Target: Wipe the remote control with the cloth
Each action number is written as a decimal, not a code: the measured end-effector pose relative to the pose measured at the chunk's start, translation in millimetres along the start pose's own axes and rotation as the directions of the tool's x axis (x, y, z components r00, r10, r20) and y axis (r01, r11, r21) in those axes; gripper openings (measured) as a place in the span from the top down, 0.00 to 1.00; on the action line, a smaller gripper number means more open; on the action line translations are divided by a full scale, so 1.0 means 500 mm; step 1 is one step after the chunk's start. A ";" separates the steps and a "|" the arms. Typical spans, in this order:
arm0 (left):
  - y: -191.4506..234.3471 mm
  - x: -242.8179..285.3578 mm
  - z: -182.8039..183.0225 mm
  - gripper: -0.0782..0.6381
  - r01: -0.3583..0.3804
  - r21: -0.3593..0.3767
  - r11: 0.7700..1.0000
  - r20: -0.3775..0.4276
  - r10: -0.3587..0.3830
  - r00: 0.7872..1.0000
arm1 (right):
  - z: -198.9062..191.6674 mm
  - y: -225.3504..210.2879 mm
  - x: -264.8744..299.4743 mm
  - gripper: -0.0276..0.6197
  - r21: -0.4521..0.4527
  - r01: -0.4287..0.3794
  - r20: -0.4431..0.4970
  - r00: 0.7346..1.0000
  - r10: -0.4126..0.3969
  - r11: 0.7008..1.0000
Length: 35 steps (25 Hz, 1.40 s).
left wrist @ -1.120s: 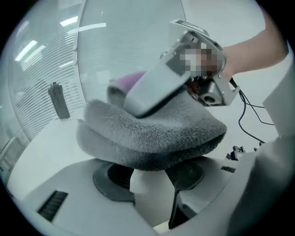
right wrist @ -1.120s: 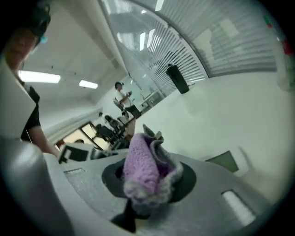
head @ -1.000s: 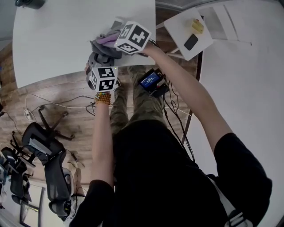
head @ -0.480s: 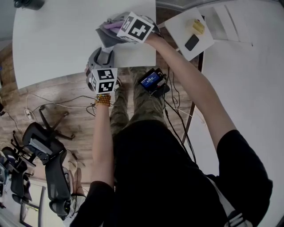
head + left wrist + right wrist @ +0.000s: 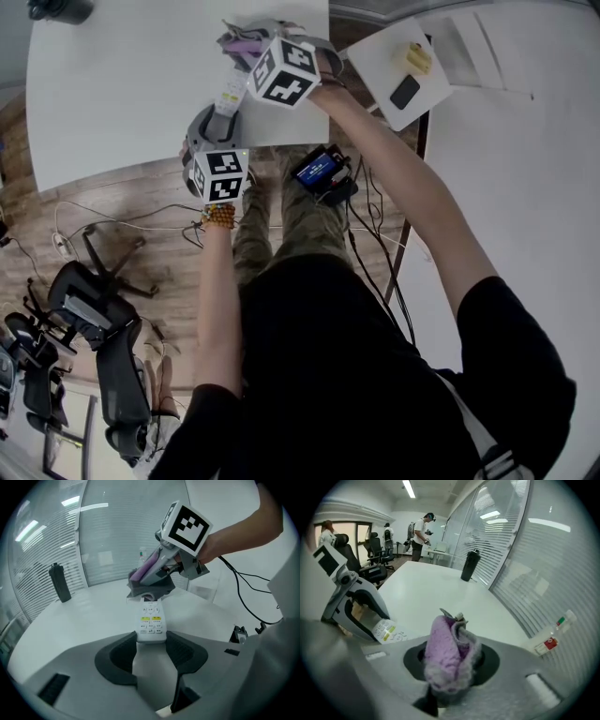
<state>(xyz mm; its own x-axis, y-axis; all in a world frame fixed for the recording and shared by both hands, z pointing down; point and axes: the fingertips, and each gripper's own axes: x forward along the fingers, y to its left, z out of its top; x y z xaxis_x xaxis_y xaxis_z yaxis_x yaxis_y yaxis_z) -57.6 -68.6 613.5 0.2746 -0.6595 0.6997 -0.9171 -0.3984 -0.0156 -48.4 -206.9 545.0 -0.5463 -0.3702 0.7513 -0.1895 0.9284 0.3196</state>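
Left gripper (image 5: 152, 643) is clamping the remote (image 5: 151, 620) by its near end, over the counter (image 5: 122, 84). Right gripper (image 5: 451, 667) is pinching the bunched cloth (image 5: 445, 644) just past the remote's far end. Risk: wiping pressure there may be levering the remote loose from that end-only hold.

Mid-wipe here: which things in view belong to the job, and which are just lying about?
Job:
- remote, held in left gripper
- cloth, held in right gripper

Lying about:
- black bottle
- small white bottle
- phone
- chair
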 end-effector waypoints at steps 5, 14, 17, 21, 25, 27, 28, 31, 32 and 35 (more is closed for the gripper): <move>-0.001 -0.003 0.001 0.60 -0.002 -0.001 1.000 0.006 0.002 1.000 | 0.016 0.099 0.009 0.85 0.040 -0.126 0.027 0.992 0.125 0.991; 0.002 0.001 -0.001 0.60 0.001 -0.006 1.000 -0.001 -0.001 1.000 | 0.030 0.201 -0.020 0.86 0.118 -0.291 0.041 0.957 0.288 0.949; 0.002 -0.001 0.000 0.60 0.001 -0.007 1.000 -0.002 -0.001 1.000 | 0.035 0.240 -0.032 0.86 0.188 -0.377 0.064 0.926 0.372 0.907; 0.002 -0.003 0.001 0.60 0.003 -0.007 1.000 0.001 -0.003 1.000 | 0.069 0.272 -0.075 0.86 0.321 -0.590 0.230 0.807 0.544 0.741; 0.002 -0.002 -0.001 0.60 0.003 -0.006 1.000 -0.001 -0.003 1.000 | 0.067 0.155 -0.086 0.86 0.344 -0.429 0.268 0.897 0.351 0.835; 0.002 -0.001 -0.001 0.60 0.001 -0.003 1.000 0.002 -0.001 1.000 | 0.039 0.070 -0.076 0.86 0.342 -0.253 0.213 0.959 0.188 0.905; 0.001 -0.003 -0.001 0.60 0.000 -0.001 1.000 0.003 0.000 1.000 | 0.026 0.038 -0.072 0.86 0.323 -0.178 0.174 0.977 0.127 0.930; 0.002 -0.012 -0.003 0.60 -0.003 0.001 1.000 0.008 0.003 1.000 | 0.007 0.009 -0.056 0.86 0.206 -0.073 0.055 0.997 0.063 0.976; 0.003 -0.015 -0.005 0.60 -0.004 0.001 1.000 0.009 0.004 1.000 | 0.006 0.015 -0.046 0.86 0.178 -0.070 0.032 0.997 0.065 0.982; 0.001 -0.013 -0.006 0.60 -0.004 0.000 1.000 0.008 0.004 1.000 | 0.003 0.039 -0.013 0.86 0.162 -0.094 -0.001 0.995 0.096 0.982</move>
<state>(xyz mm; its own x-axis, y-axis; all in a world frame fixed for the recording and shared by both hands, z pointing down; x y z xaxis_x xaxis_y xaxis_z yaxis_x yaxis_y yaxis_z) -60.7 -62.5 611.4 0.2733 -0.6663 0.6938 -0.9182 -0.3957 -0.0183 -49.5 -186.4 545.4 -0.5613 -0.2797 0.7789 -0.2664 0.9521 0.1500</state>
